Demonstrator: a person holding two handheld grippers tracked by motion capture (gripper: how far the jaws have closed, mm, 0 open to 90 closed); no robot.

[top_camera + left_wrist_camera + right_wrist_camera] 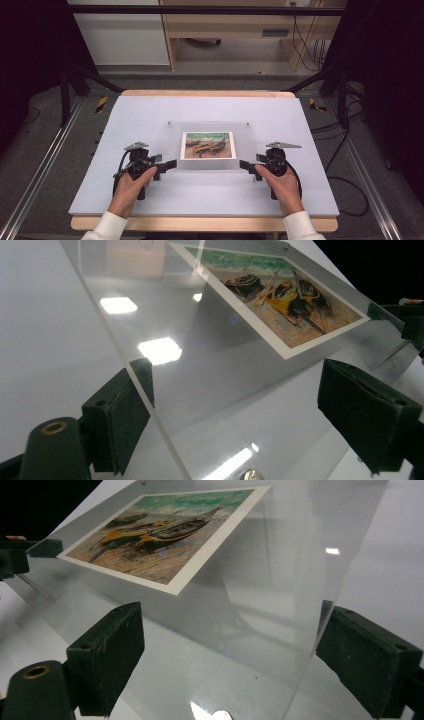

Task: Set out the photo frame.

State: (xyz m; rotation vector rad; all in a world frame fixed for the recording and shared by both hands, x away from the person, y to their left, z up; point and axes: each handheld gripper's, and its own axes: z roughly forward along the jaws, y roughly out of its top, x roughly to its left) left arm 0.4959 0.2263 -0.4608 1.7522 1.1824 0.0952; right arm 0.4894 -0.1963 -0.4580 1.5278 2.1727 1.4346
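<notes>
Two grippers at the corners of a clear sheet with a boat picture.

Clear sheet (210, 145) flat on the white table (125, 120), middle of the high view, boat picture (208, 145) under it. Left gripper (167, 165) at the lower left corner, right gripper (246, 165) at the lower right corner. Both with jaws wide open around the sheet's edge, gripping nothing.

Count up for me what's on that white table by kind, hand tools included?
Clear acrylic frame panel: 1
Printed picture of boats on a beach: 1
Black two-jaw grippers, left gripper and right gripper: 2
Total: 4
</notes>
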